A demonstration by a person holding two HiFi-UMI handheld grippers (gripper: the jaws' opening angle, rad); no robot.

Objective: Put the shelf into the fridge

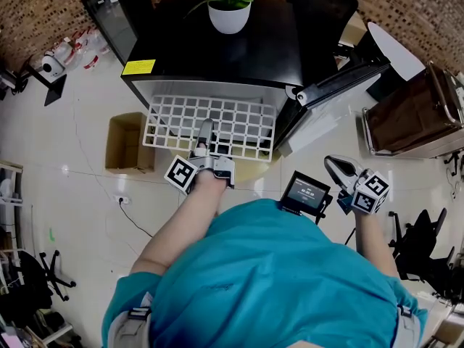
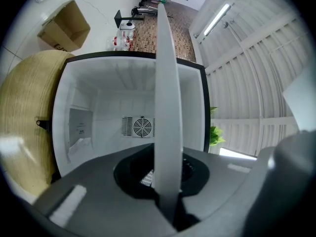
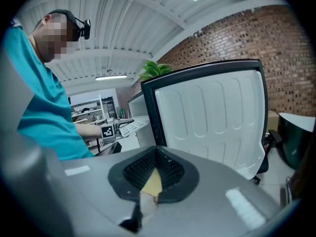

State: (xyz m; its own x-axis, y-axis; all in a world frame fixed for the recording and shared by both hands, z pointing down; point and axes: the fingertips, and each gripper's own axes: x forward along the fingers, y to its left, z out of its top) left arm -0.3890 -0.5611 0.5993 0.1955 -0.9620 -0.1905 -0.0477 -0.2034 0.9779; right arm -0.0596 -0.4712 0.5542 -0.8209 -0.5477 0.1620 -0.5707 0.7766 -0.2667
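The white wire shelf (image 1: 210, 125) lies flat in front of the open black fridge (image 1: 217, 53), its far edge at the fridge mouth. My left gripper (image 1: 205, 135) is shut on the middle of the shelf's near edge. In the left gripper view the shelf (image 2: 165, 107) shows edge-on as an upright white band between the jaws, with the white fridge interior (image 2: 98, 107) and its rear fan grille (image 2: 141, 127) behind. My right gripper (image 1: 337, 167) hangs to the right, shut and holding nothing. In its own view, the right gripper (image 3: 145, 196) faces the door's white inner liner (image 3: 212, 117).
The fridge door (image 1: 341, 82) stands open to the right. A potted plant (image 1: 229, 13) sits on the fridge top. A cardboard box (image 1: 127, 142) lies on the floor to the left. A round tan stool (image 2: 24, 127) stands under the shelf. A brown cabinet (image 1: 413, 114) is at the right.
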